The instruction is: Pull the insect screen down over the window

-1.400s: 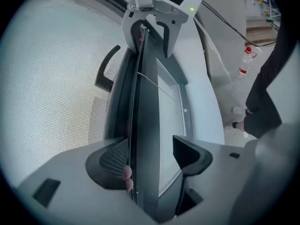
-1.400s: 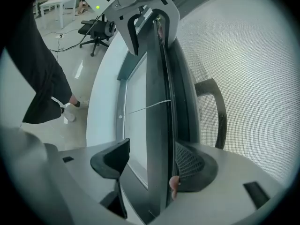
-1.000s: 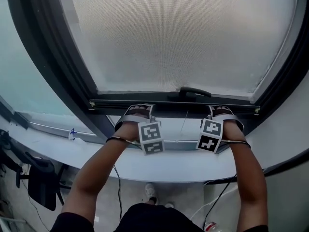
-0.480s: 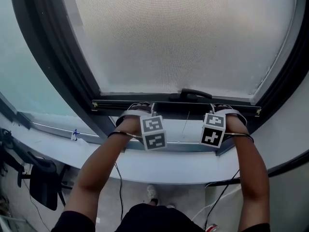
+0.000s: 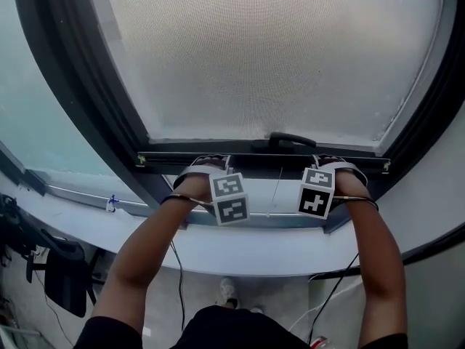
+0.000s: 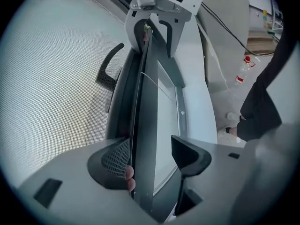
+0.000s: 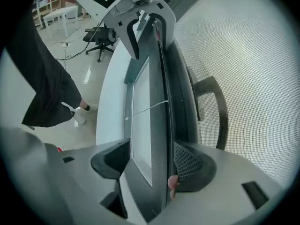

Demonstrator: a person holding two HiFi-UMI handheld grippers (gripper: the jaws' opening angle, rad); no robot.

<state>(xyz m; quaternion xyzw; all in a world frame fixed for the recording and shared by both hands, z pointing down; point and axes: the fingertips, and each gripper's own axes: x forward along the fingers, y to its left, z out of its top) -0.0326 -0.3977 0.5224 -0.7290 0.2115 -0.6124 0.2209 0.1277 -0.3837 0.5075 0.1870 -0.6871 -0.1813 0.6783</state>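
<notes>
- Got two forearms (image 5: 145, 246) reaching over the white sill (image 5: 247, 249), a gripper in each hand, marker cubes (image 5: 229, 198) facing the camera.
- Got the left gripper (image 6: 152, 153) straddling the screen's bottom bar (image 5: 254, 155): ribbed pad up against the mesh-side face, other jaw standing clear with a gap. Released then, not clamped, though just been closing the jaws a little with the bar between them.
- Same deal with the right gripper (image 7: 151, 158), further along that bar: ribbed pad against the mesh side, opposite jaw off the bar. Loose, hooked over rather than squeezing.
- Can spot a thin pull cord (image 5: 275, 187) hanging below the bar, between the two grippers.
- Can see a dark curved handle (image 5: 292, 138) on the bar, also between the grippers.
- Looking at the insect screen (image 5: 276, 57) filling the opening above the bar, with the bar itself low, near the sill, and a pale strip showing under it.
- Got the dark window frame (image 5: 80, 100) running around the lot.
</notes>
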